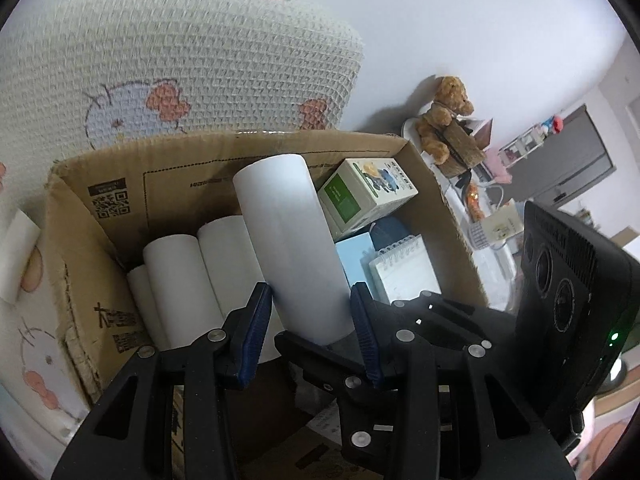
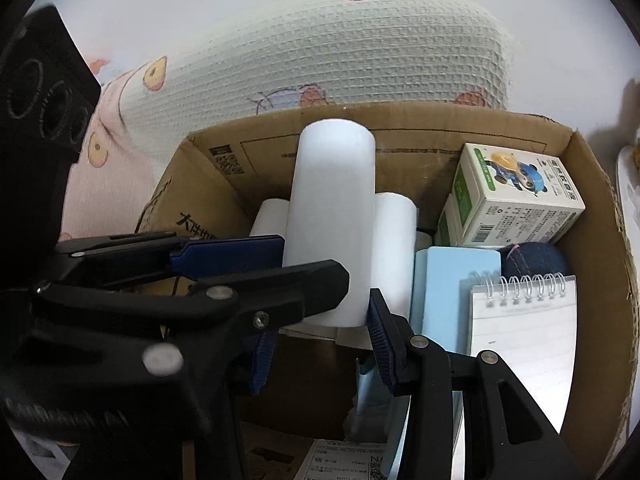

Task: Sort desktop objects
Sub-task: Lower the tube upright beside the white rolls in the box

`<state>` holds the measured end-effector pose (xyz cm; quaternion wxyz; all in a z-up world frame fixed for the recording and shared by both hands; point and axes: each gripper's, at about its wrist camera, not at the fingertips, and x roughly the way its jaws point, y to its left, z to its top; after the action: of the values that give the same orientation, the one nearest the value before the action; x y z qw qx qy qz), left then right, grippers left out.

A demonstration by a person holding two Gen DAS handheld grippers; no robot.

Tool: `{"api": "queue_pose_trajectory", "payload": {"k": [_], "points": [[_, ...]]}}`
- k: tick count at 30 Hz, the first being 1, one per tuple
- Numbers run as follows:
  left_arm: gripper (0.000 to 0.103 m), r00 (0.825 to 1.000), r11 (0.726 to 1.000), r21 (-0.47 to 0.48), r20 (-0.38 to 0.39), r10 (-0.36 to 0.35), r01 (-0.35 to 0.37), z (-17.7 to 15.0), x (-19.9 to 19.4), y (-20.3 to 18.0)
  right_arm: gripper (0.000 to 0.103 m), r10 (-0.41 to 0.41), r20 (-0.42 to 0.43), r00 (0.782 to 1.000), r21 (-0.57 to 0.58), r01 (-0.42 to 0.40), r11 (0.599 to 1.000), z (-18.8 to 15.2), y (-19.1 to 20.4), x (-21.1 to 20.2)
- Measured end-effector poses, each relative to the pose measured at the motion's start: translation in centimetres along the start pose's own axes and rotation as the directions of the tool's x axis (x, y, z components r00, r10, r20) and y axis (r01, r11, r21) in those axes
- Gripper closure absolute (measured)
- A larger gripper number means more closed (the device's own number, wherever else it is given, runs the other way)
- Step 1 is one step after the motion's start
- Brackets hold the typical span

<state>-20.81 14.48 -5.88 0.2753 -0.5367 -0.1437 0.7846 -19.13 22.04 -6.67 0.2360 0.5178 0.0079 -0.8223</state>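
My left gripper (image 1: 312,304) is shut on a white cylinder roll (image 1: 288,244) and holds it tilted over an open cardboard box (image 1: 100,200). In the right wrist view the same roll (image 2: 332,208) stands between the left gripper's blue pads (image 2: 228,256). My right gripper (image 2: 320,328) is open just below the roll's near end, above the box (image 2: 592,240). Inside the box lie more white rolls (image 1: 176,280), a green and white carton (image 2: 516,196), a light blue box (image 2: 448,280) and a spiral notepad (image 2: 524,320).
A waffle-weave cushion (image 1: 180,60) with cartoon prints stands behind the box against a white wall. A brown teddy bear (image 1: 444,116) sits on a shelf to the right, with small items below it. A dark denim item (image 2: 536,260) lies in the box.
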Motion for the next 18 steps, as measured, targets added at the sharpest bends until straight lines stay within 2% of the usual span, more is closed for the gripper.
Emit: {"api": "queue_pose_trajectory", "payload": {"k": [10, 18], "points": [[0.058, 1.0, 0.999, 0.027, -0.009, 0.025, -0.025, -0.1, 0.3, -0.3, 0.063, 0.018, -0.02, 1.0, 0.003, -0.018, 1.0, -0.9, -0.7, -1.0], [0.057, 0.998, 0.997, 0.052, -0.013, 0.064, -0.064, -0.3, 0.5, -0.7, 0.063, 0.01, -0.001, 1.0, -0.055, -0.01, 0.998, -0.8, 0.2, -2.4]]}}
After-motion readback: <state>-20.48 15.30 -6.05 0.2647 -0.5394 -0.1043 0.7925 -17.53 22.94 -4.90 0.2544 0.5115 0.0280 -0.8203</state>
